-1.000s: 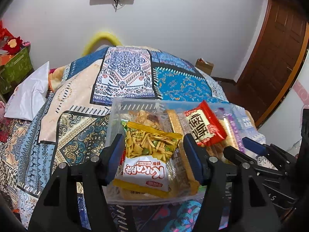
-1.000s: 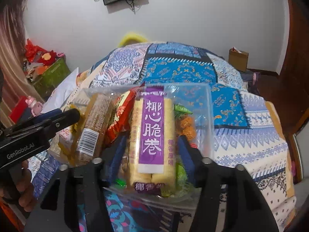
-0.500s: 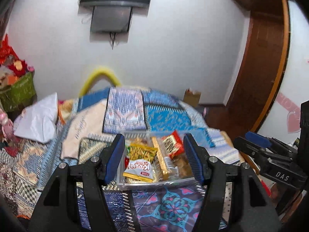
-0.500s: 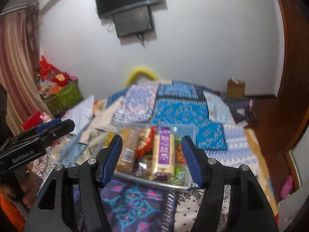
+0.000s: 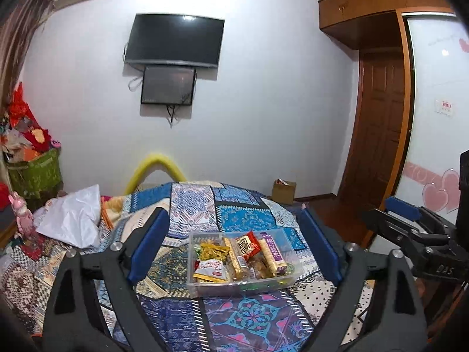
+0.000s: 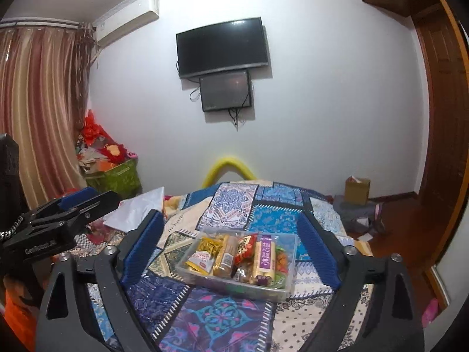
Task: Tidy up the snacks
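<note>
A clear plastic box (image 5: 288,278) (image 6: 288,239) rests on the patterned bedspread, packed with several snack packets: a purple-labelled roll pack (image 5: 272,250) (image 6: 265,253), a red packet (image 5: 247,245) (image 6: 244,246), a white and red packet (image 5: 209,267) (image 6: 200,258) and a yellow one (image 5: 212,249) (image 6: 208,245). My left gripper (image 5: 234,246) hangs well back from the box and above it, jaws opening wide, nothing between the blue pads. My right gripper (image 6: 231,249) is likewise raised and drawn back, jaws opening, empty. Each gripper shows at the edge of the other's view.
The bed's patchwork cover (image 5: 243,220) (image 6: 225,316) spreads around the box. A white bag (image 5: 73,220) (image 6: 140,208) lies at the left, a green basket (image 5: 35,173) (image 6: 117,176) of red decorations beyond. A cardboard box (image 5: 284,190) (image 6: 357,190) stands by the wall, a wooden door (image 5: 381,135) at right.
Both grippers have pulled back and risen away from the box, which now looks small and far. Their jaws, earlier half-closed around the box's ends, have spread wide and let go.
</note>
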Motion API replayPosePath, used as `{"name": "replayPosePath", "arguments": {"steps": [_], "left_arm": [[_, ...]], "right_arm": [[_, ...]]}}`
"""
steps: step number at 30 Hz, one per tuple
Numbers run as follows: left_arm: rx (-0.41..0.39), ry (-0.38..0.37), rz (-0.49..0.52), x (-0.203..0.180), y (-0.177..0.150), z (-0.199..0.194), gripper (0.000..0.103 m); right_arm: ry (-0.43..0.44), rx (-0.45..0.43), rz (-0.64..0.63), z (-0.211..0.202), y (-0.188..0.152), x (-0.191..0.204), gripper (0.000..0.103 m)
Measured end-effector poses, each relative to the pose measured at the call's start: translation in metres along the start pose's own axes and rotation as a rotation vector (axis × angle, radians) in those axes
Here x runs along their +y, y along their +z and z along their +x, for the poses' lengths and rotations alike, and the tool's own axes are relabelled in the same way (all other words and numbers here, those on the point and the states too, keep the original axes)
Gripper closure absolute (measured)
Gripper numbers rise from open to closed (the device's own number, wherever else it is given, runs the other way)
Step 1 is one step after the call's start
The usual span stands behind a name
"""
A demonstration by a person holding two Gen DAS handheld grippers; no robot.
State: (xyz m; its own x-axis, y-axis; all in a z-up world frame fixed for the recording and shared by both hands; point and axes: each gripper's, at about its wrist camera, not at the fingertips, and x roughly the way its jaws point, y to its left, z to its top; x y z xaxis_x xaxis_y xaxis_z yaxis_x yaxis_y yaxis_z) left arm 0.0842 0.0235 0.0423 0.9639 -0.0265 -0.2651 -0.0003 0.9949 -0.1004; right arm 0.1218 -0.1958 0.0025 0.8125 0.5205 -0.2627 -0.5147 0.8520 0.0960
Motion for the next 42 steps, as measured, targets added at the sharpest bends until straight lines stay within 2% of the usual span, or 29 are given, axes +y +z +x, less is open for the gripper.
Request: {"name": "replayPosePath", "arguments": {"steps": [2,4,14,42], "left_arm": [[-0.008,0.008,0.016,-0.002,-0.002,-0.006,0.007],[-0.015,0.014,0.020,-0.003,-0.004,-0.011,0.004],[-0.022,0.012,0.031,-0.008,-0.012,-0.025,0.003],[0.000,-0.001,0.034,-0.011,-0.018,-0.019,0.003]], "right_arm": [[-0.006,-0.016,0.004,-0.005,-0.002,0.001,0.000],[-0.010,-0.032,0.004,-0.008,-0.004,0.002,0.000],[-0.025,-0.032,-0.027,-0.017,-0.011,0.007,0.000],[-0.023,-0.021,0.005,-0.018,-0.017,0.004,0.000]]}}
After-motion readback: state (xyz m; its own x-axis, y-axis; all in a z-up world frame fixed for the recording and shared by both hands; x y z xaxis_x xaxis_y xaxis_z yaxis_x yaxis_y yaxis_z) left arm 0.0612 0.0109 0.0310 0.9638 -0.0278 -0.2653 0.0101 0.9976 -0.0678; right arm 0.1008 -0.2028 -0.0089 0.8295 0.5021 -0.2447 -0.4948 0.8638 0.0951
